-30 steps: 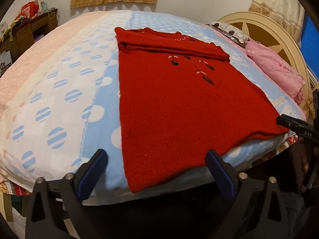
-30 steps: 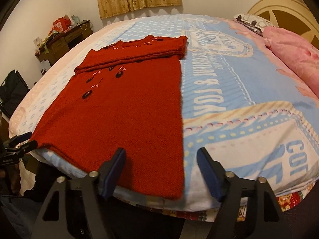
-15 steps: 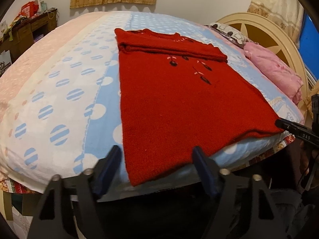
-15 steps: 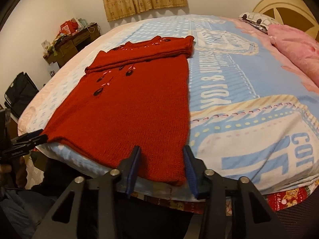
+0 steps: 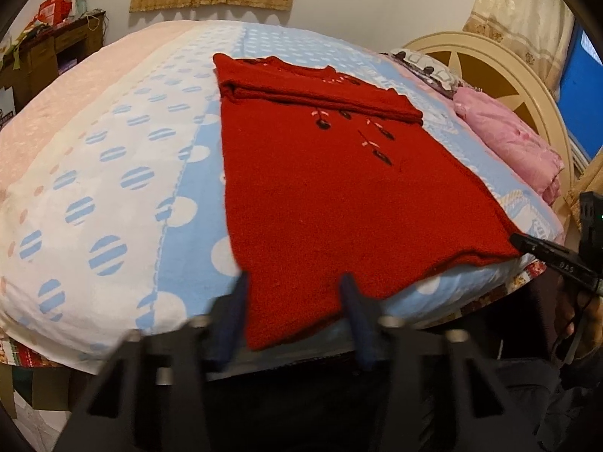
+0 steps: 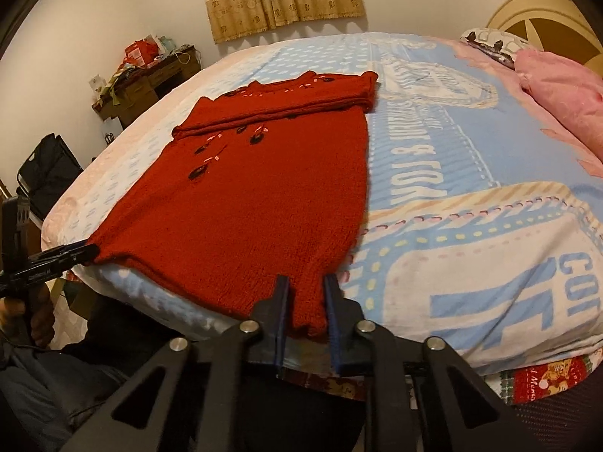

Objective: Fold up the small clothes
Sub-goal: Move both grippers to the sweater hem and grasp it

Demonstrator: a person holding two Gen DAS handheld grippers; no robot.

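Note:
A red knitted sweater (image 5: pixel 331 188) lies flat on the bed, its top part folded over near the far end, with small dark and pink embroidery. It also shows in the right wrist view (image 6: pixel 256 196). My left gripper (image 5: pixel 294 282) is open, its fingers straddling the sweater's near left hem corner at the bed edge. My right gripper (image 6: pixel 305 282) is partly closed, still open, its fingers either side of the near right hem corner. Each gripper shows from the side in the other view, at a hem corner: the right gripper (image 5: pixel 546 252) and the left gripper (image 6: pixel 56 256).
The bed has a blue, white and pink printed cover (image 5: pixel 113 188). A pink pillow (image 5: pixel 508 143) and a cream headboard (image 5: pixel 490 64) lie at the right. A cluttered wooden desk (image 6: pixel 150 75) stands by the far wall. A black bag (image 6: pixel 45 173) sits beside the bed.
Both grippers moved forward onto the sweater's near hem corners. Both sets of fingers narrowed, the right one much more than the left.

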